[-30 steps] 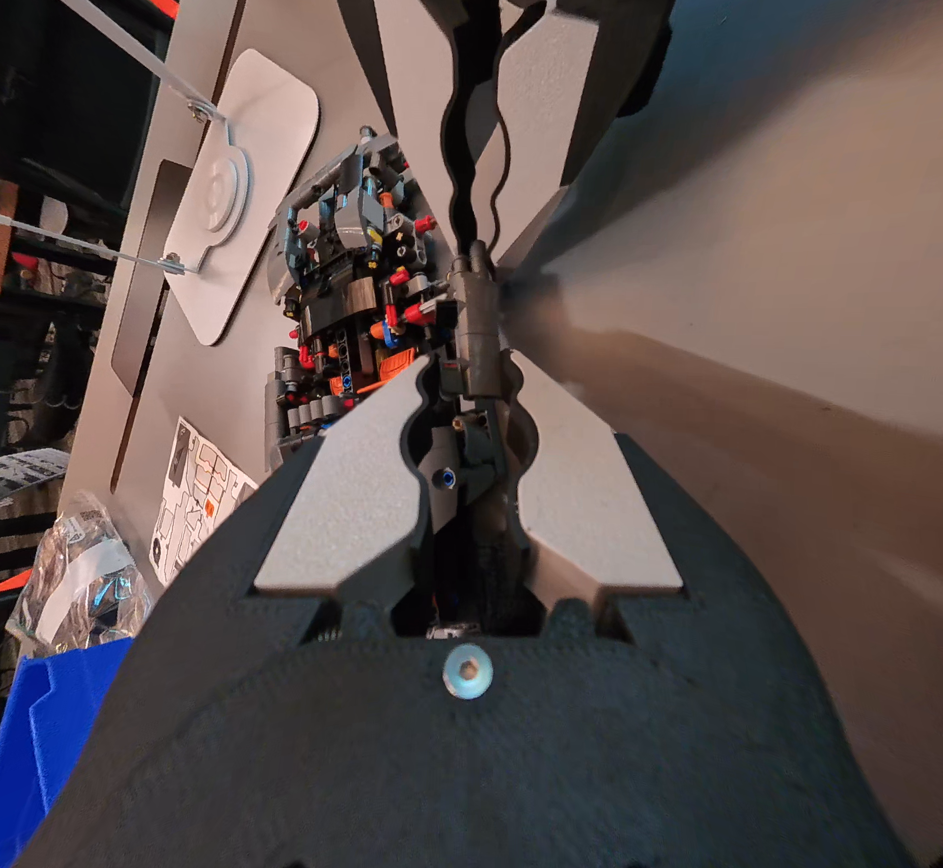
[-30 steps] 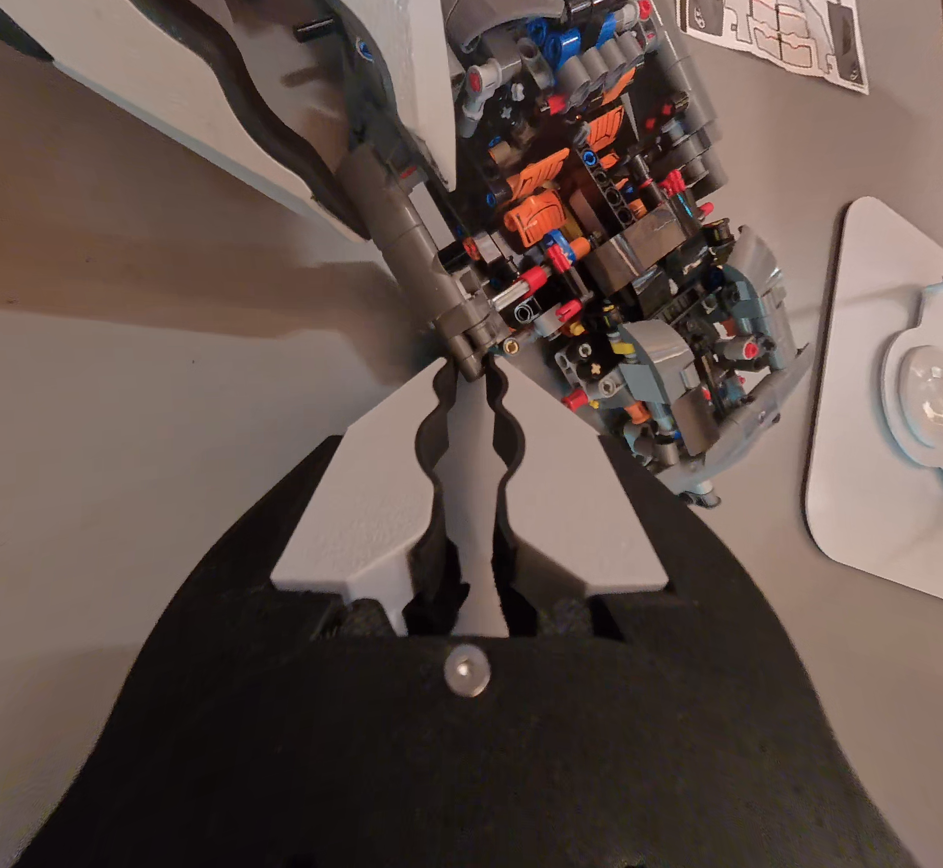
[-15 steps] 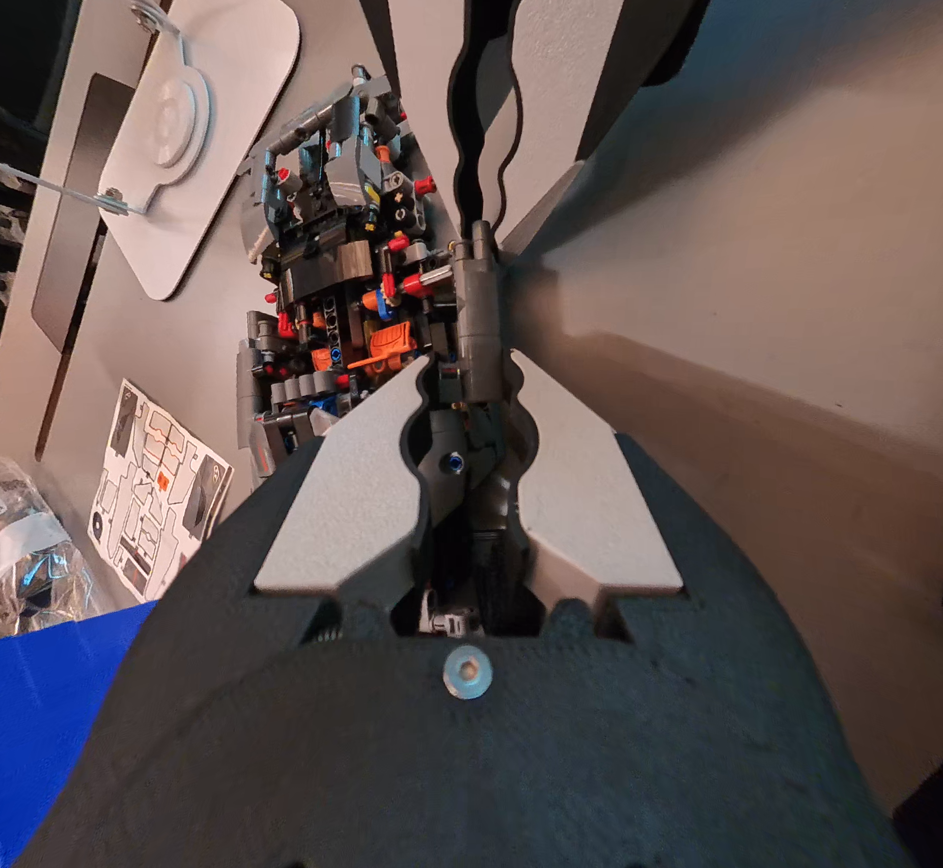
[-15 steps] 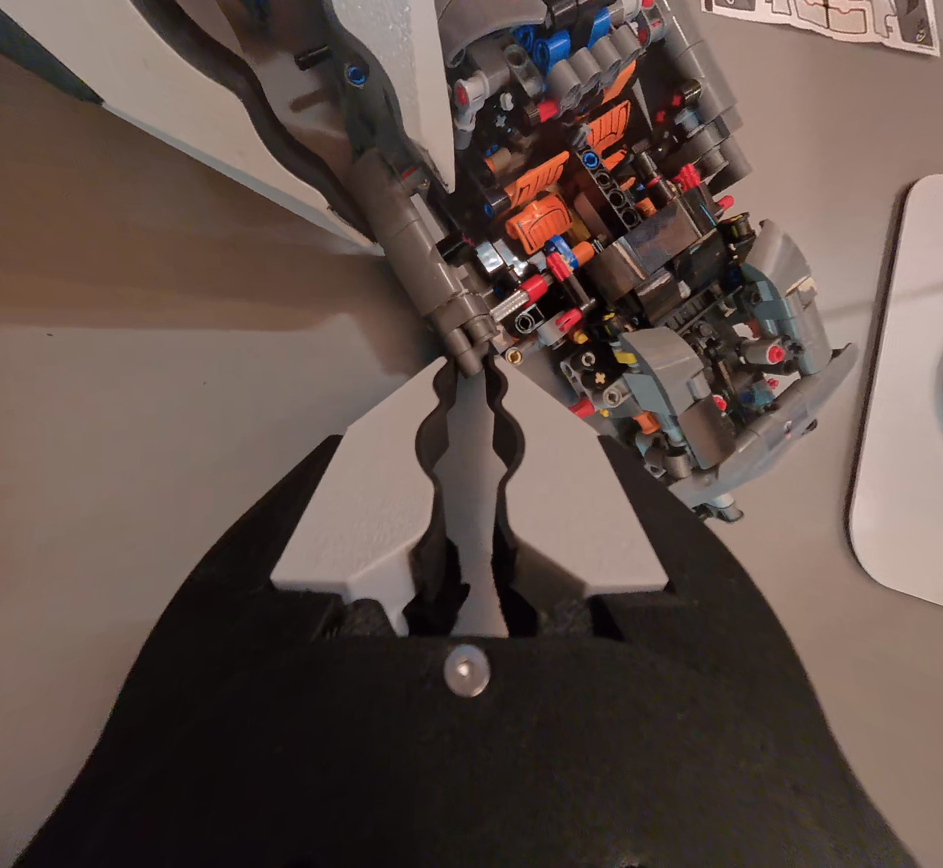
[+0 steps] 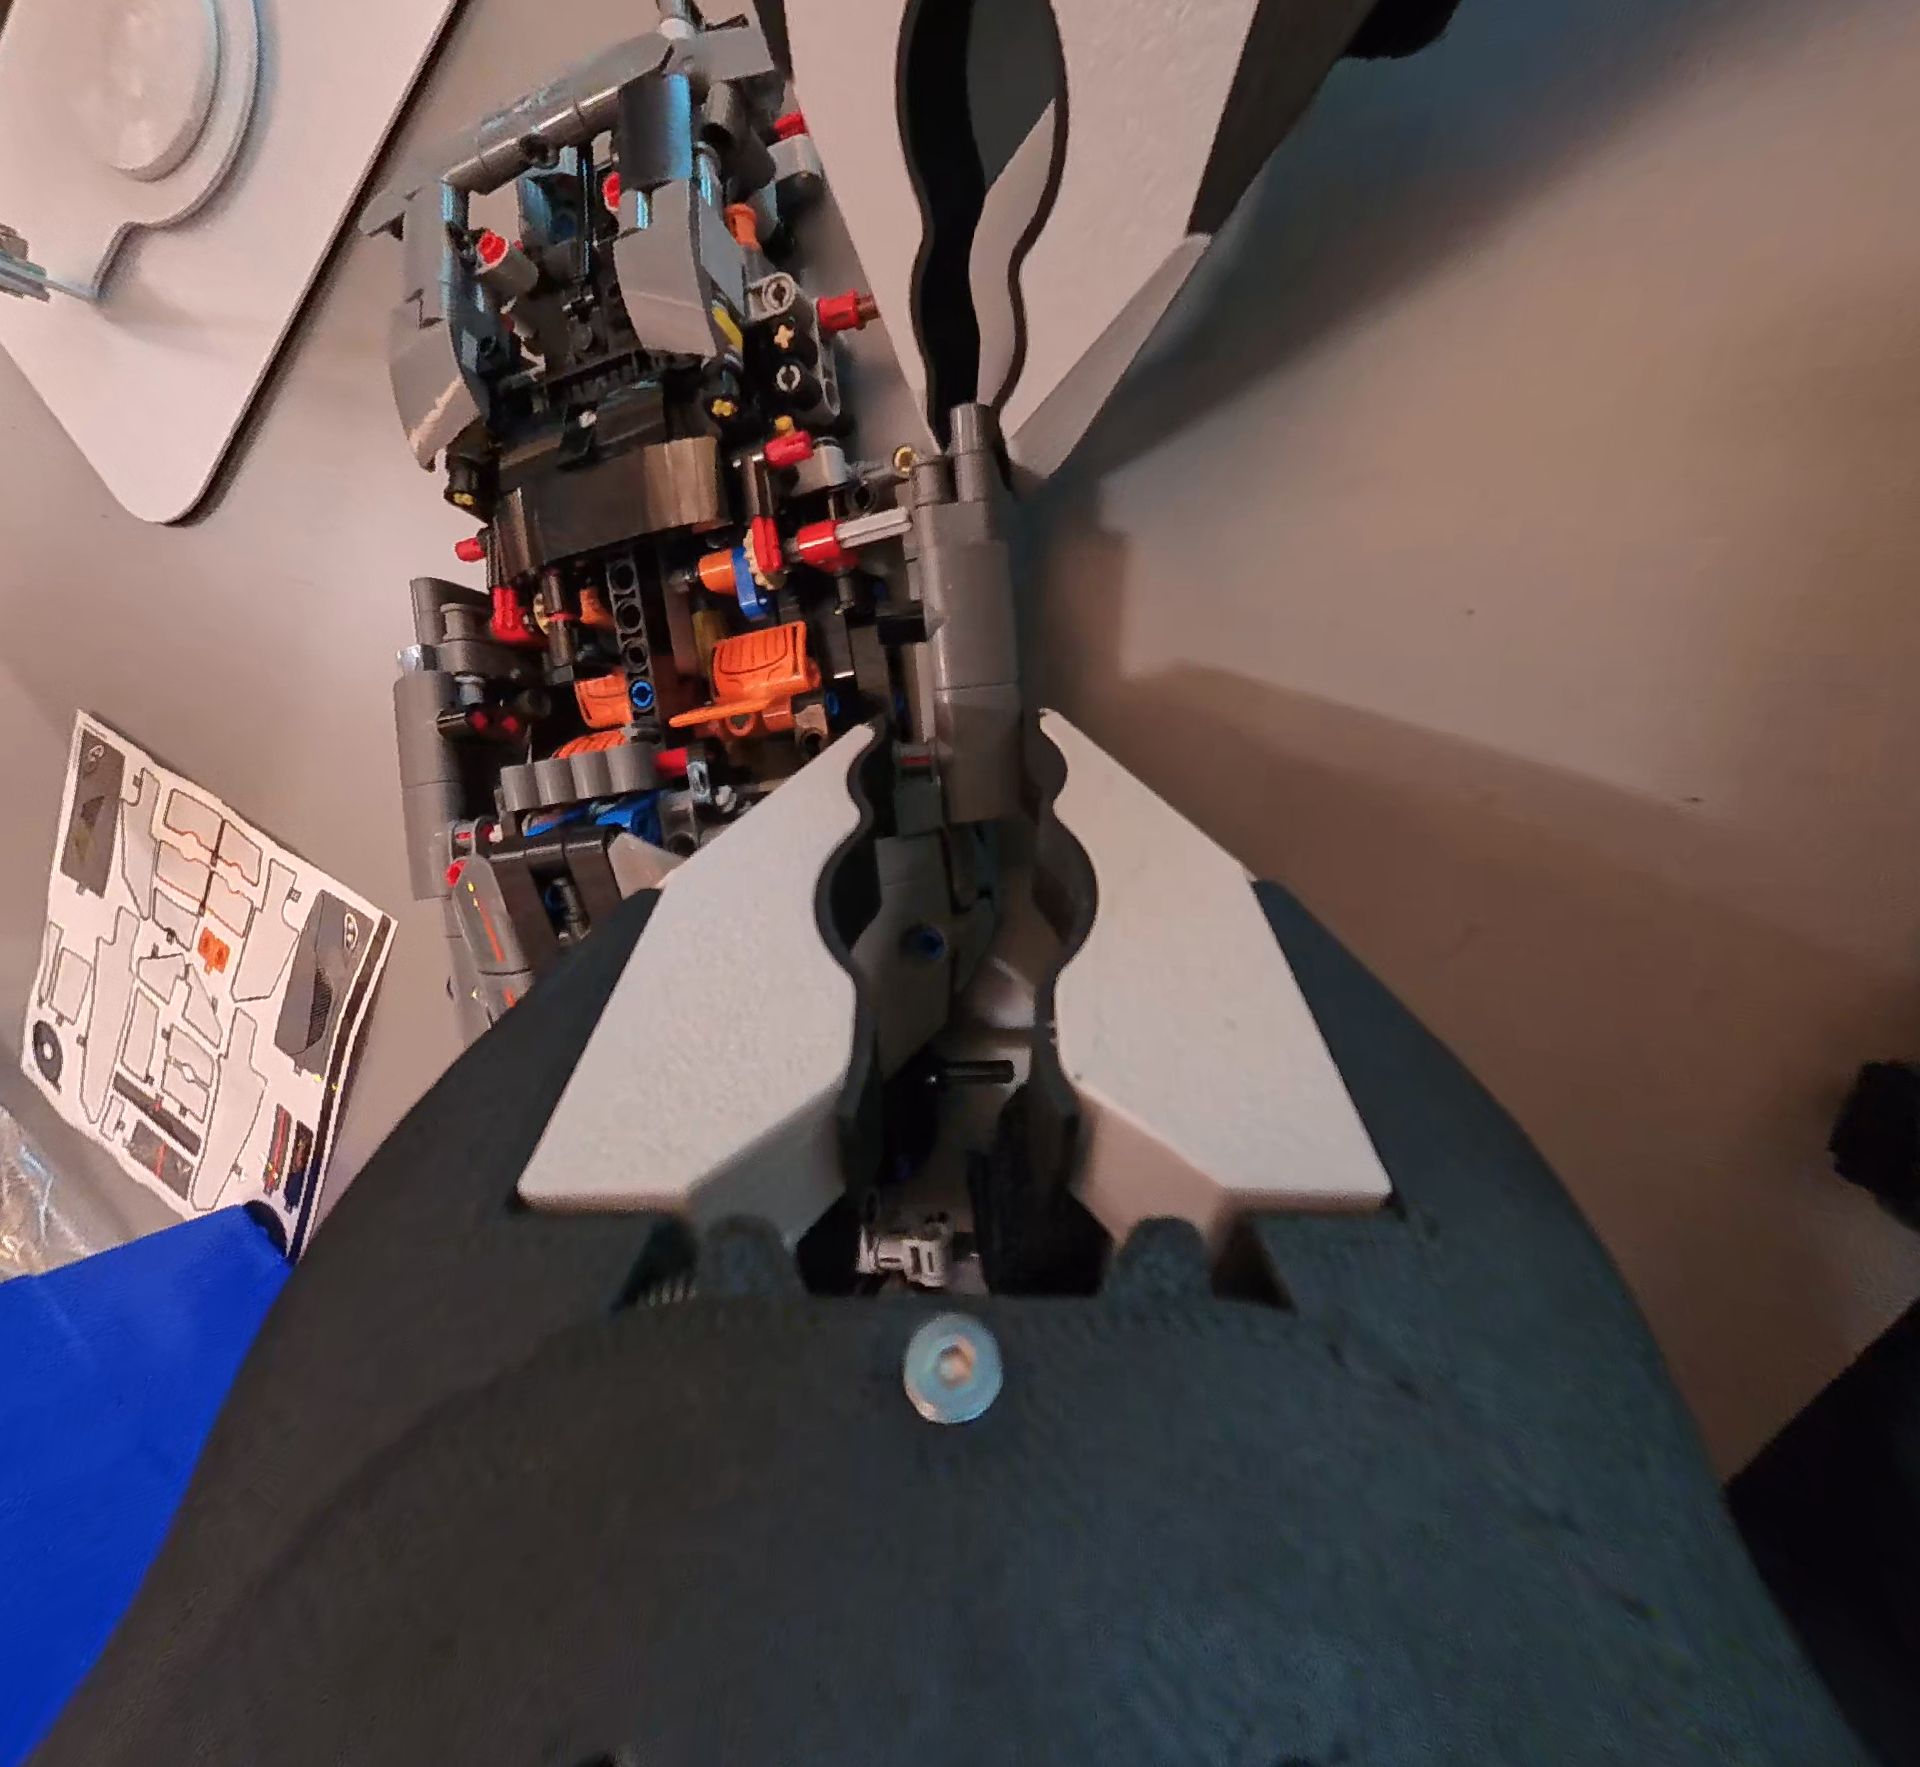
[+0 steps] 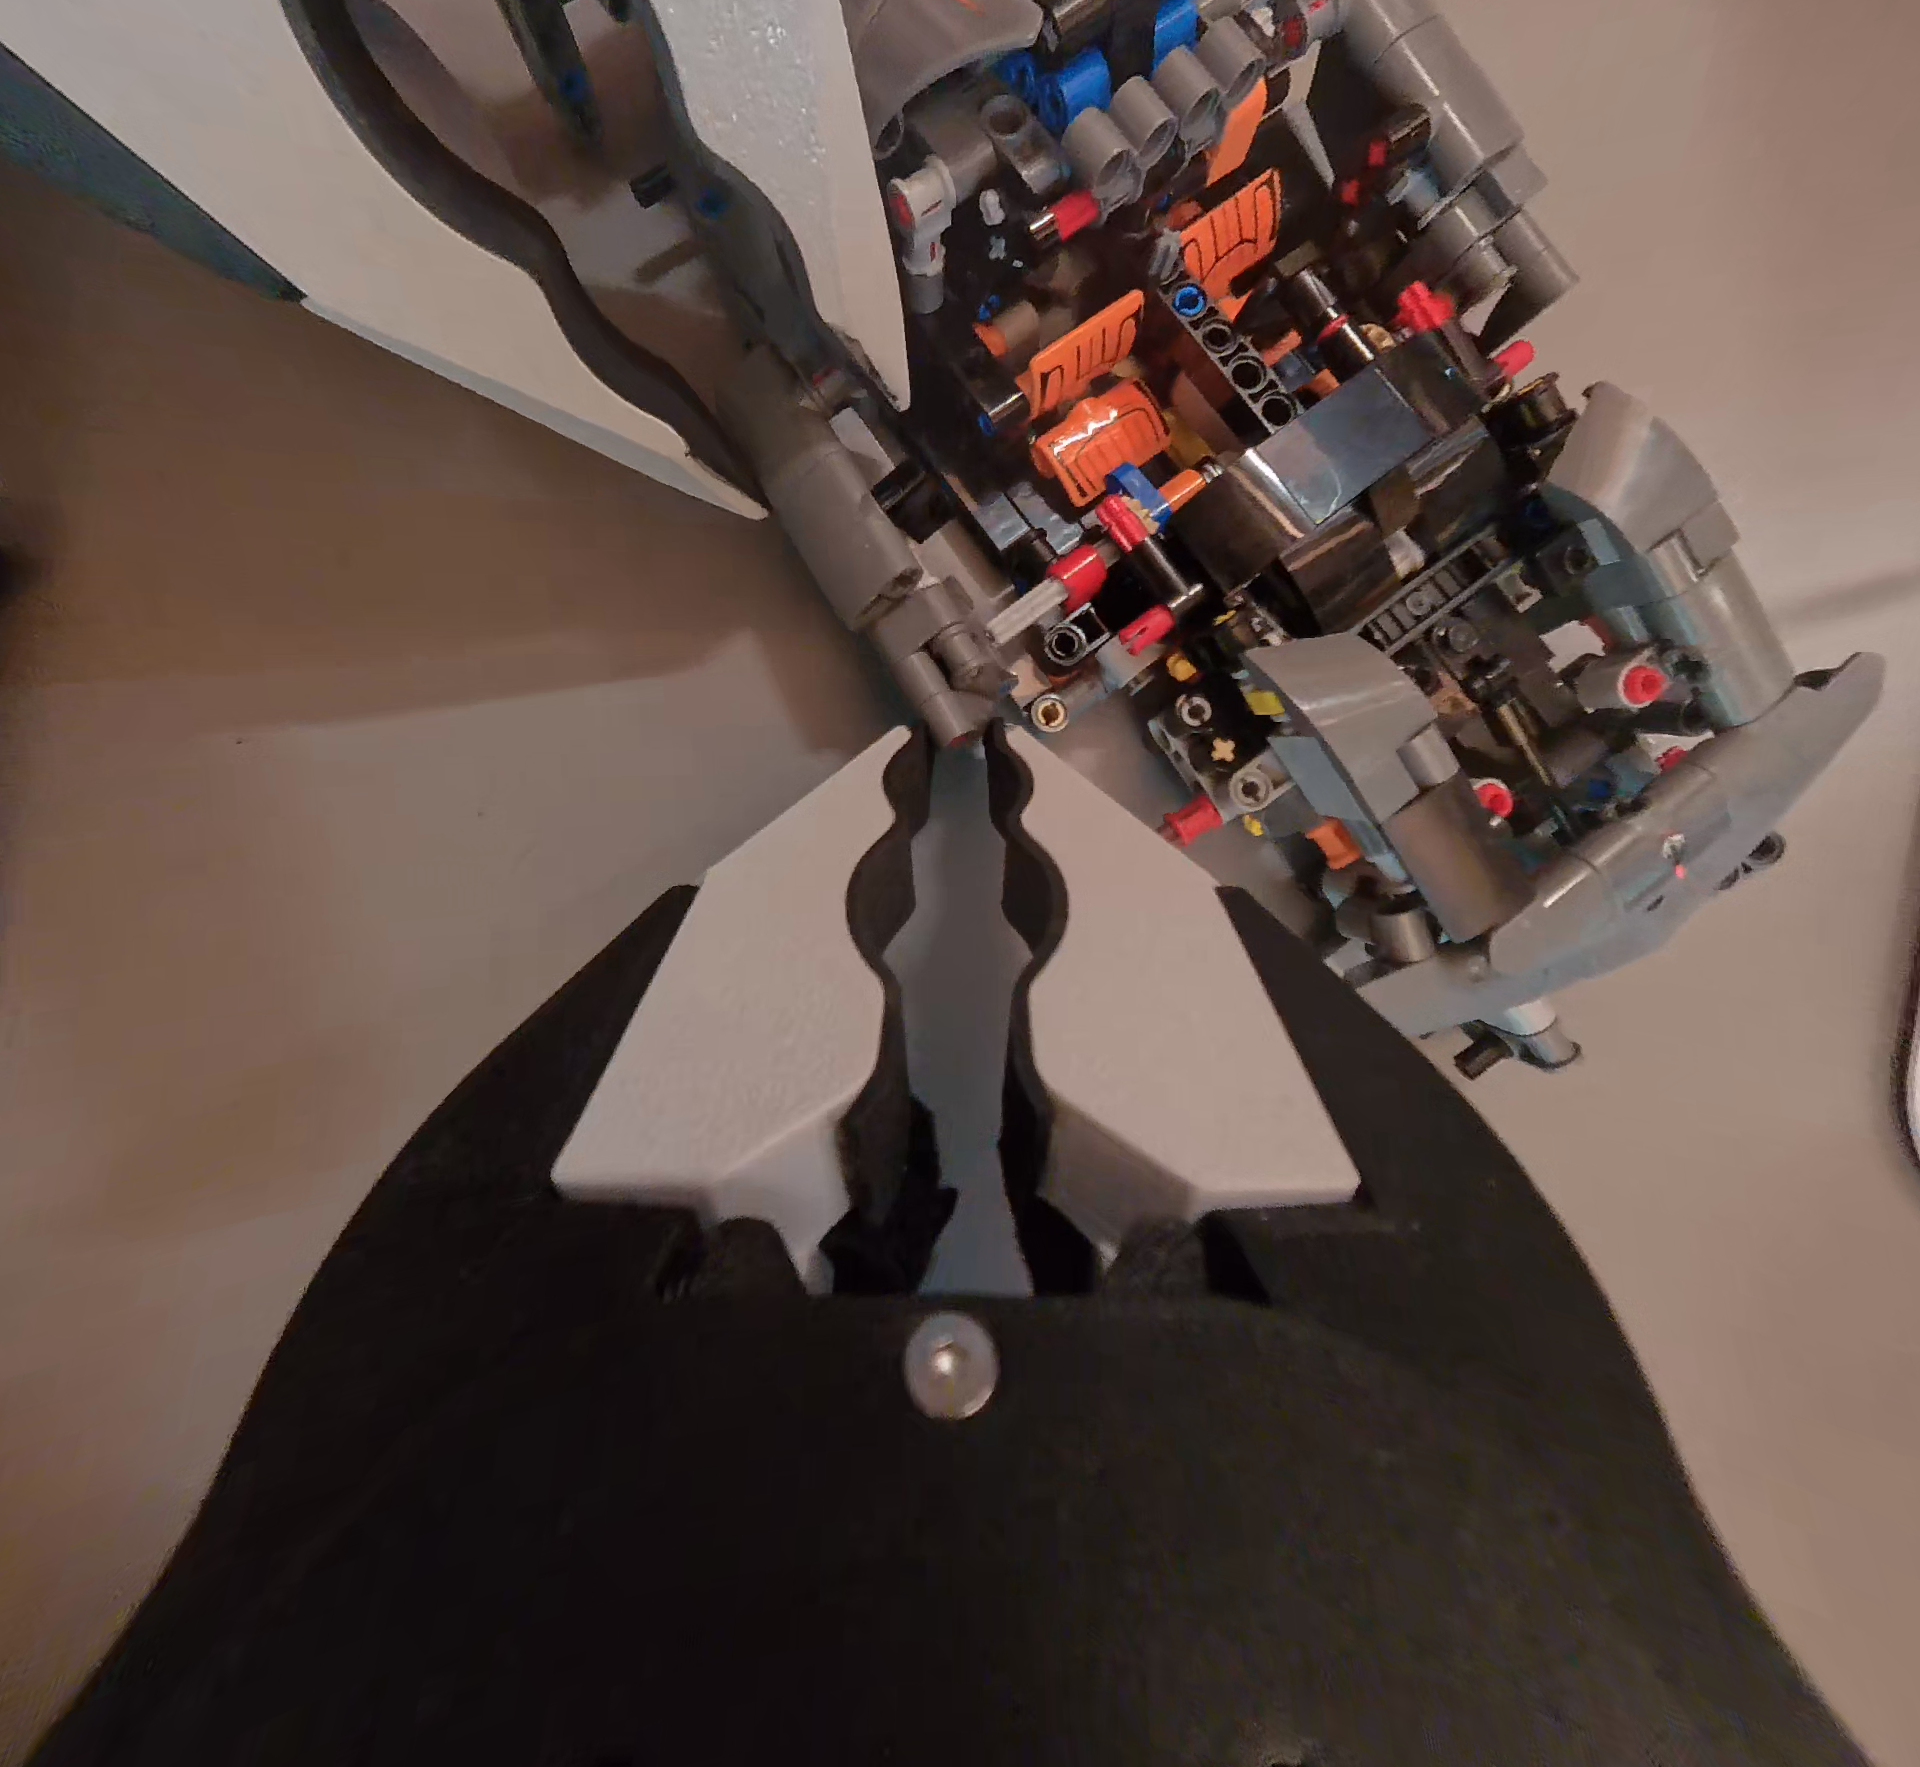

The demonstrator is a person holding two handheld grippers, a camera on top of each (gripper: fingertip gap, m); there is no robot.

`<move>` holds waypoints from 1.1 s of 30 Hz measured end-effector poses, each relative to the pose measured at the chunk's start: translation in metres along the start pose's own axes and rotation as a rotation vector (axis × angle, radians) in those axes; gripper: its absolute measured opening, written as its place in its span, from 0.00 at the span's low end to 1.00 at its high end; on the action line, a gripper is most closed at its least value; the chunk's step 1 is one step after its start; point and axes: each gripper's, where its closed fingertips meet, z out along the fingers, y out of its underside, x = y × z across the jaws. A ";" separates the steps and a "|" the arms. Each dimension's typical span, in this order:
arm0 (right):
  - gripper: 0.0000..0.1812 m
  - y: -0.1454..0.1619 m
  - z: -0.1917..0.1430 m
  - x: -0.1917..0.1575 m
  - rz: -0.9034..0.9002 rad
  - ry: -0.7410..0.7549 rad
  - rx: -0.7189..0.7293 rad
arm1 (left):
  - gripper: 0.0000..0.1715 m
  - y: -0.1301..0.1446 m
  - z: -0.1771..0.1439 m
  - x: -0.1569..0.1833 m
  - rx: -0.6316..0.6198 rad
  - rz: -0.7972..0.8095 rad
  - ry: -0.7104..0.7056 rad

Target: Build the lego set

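1. Blue bin (image 5: 94, 1385), near left corner of the left wrist view; a clear bag (image 5: 31, 1187) lay just beyond it.
2. Sticker sheet (image 5: 197, 979), flat on the table, left of the model.
3. Grey pad (image 5: 312, 107) with a round boss, far left. Against the earlier views it had slid up and out of frame, so the left gripper had swung round the model.
4. Lego model (image 5: 623, 512), a half-built grey, black and orange vehicle, resting on the table; it now stood larger in both views.
5. Side beam (image 5: 961, 595), dark grey, along the model's right flank.
6. Left gripper (image 5: 951, 782): fingers closed on the beam's near end, as in the earlier views.
7. Right gripper (image 6: 951, 751): fingers nearly together, tips against the beam's far end; whether they pinched it, I cannot tell.
8. Judgement: the beam was likely being seated from both ends; not yet confirmed home.
9. Table (image 5: 1507, 522): plain grey, matt, warm shadows. Little of the room showed.
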 end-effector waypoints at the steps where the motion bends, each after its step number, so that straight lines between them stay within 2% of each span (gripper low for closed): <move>1: 0.05 0.000 0.000 0.000 0.004 -0.004 0.001 | 0.14 0.001 0.000 -0.001 -0.004 0.001 -0.002; 5: 0.05 -0.001 0.002 -0.002 0.056 -0.052 0.017 | 0.14 0.002 -0.001 -0.002 -0.004 0.002 -0.005; 8: 0.03 -0.002 0.005 -0.002 0.045 -0.044 0.018 | 0.20 0.002 0.001 0.000 0.007 0.013 -0.014; 13: 0.03 -0.003 0.007 -0.003 0.044 -0.028 0.039 | 0.19 0.004 -0.002 -0.004 0.026 0.040 -0.039; 16: 0.03 -0.004 0.008 -0.005 0.063 -0.037 0.052 | 0.24 0.001 -0.005 -0.004 0.044 0.044 -0.037; 22: 0.02 -0.005 0.008 -0.005 0.067 -0.020 0.073 | 0.32 0.003 -0.014 -0.014 0.074 0.051 -0.052; 25: 0.02 -0.004 0.008 -0.005 0.062 -0.013 0.075 | 0.33 -0.003 -0.031 -0.018 0.149 0.041 -0.008; 30: 0.01 -0.003 0.007 -0.005 0.037 0.014 0.077 | 0.36 -0.004 -0.066 -0.072 0.248 -0.081 0.039; 33: 0.01 -0.003 0.006 -0.005 0.025 0.029 0.077 | 0.35 0.004 -0.060 -0.102 0.255 -0.161 0.085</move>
